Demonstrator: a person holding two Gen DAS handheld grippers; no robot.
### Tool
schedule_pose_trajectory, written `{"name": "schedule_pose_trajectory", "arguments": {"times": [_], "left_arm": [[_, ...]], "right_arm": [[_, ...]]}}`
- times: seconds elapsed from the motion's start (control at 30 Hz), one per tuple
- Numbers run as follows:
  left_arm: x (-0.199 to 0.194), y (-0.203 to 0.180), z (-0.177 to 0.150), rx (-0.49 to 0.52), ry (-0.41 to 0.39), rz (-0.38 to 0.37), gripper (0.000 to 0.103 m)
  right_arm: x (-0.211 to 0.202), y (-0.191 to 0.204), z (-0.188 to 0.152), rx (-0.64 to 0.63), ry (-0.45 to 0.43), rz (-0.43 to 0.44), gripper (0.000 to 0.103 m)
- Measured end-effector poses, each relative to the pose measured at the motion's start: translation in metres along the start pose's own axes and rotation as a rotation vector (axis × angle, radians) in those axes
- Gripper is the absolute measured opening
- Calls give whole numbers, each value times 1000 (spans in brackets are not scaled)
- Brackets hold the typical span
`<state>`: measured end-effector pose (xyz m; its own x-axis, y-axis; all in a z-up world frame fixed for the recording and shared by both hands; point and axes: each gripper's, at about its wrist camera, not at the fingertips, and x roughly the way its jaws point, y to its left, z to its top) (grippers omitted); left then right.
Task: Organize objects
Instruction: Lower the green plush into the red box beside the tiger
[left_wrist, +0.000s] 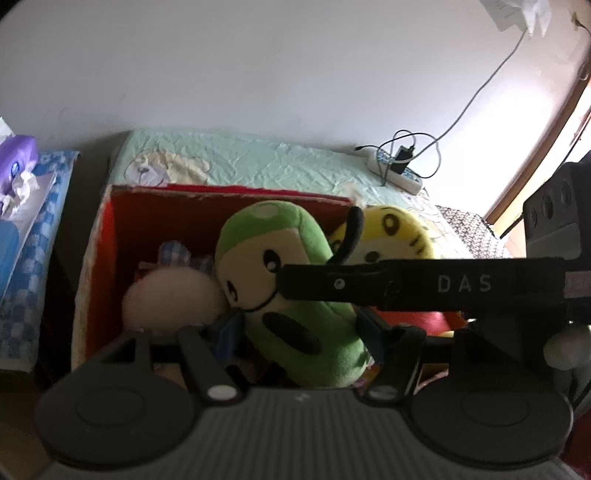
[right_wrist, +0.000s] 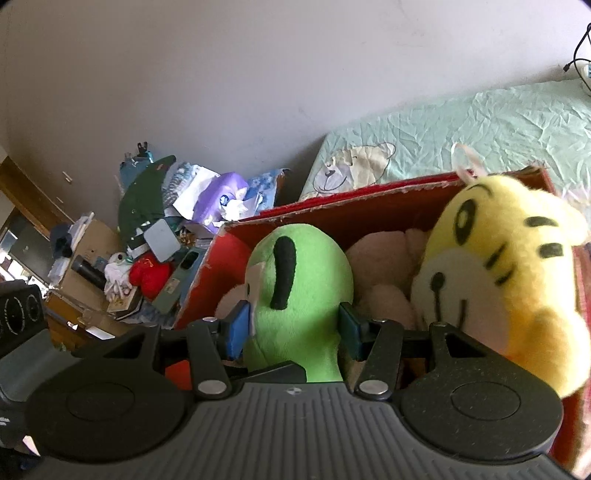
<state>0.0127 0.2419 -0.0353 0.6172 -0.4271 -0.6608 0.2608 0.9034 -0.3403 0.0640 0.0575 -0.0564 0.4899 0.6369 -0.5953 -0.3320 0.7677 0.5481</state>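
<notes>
**Two tools on one green toy over the red box**

Three plush toys showed in the red box (left_wrist: 96, 236): one green toy (left_wrist: 295, 295), one yellow tiger (left_wrist: 399, 236) and one pale pink toy (left_wrist: 173, 299). A bit of blue checked cloth (left_wrist: 173, 251) poked up behind the pink one. The box stood on a bed (left_wrist: 288, 166) with a mint sheet printed with one bear.

The green toy stood upright in the box, between the pink toy on its left and the tiger on its right. In the left wrist view it sat between the blue pads of the left tool (left_wrist: 299, 328), both pads pressed against its lower body, so that tool was clenched on it. The black body of the other tool crossed that view from the right and reached the toy's face.

In the right wrist view the right tool (right_wrist: 293, 325) had the green toy (right_wrist: 299, 291) from its other side, its two pads (right_wrist: 240, 325) against the plush on either side, likewise clenched on it. The tiger (right_wrist: 509, 288) leaned just right of that tool, near the camera, with the pink toy (right_wrist: 384, 273) behind.

One power strip (left_wrist: 395, 173) with a charger and cables lay at the far right of the bed. A pile of clutter (right_wrist: 155, 236) filled the floor left of the box.
</notes>
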Motion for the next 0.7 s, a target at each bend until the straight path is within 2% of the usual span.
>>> {"name": "schedule_pose_trajectory", "arguments": {"times": [0.1, 0.17, 0.3, 0.53, 0.7], "left_arm": [[3, 8, 0, -2, 12, 31, 70], [4, 15, -3, -3, 25, 61, 69], [0, 28, -4, -32, 28, 41, 69], [11, 18, 1, 18, 29, 92, 79], [7, 17, 1, 27, 35, 98, 80]], "right_arm": [[15, 0, -3, 40, 40, 9, 54], [19, 6, -5, 12, 34, -5, 54], [21, 2, -4, 7, 33, -3, 55], [12, -13, -3, 102, 18, 35, 58], [-3, -16, -4, 123, 9, 43, 56]]}}
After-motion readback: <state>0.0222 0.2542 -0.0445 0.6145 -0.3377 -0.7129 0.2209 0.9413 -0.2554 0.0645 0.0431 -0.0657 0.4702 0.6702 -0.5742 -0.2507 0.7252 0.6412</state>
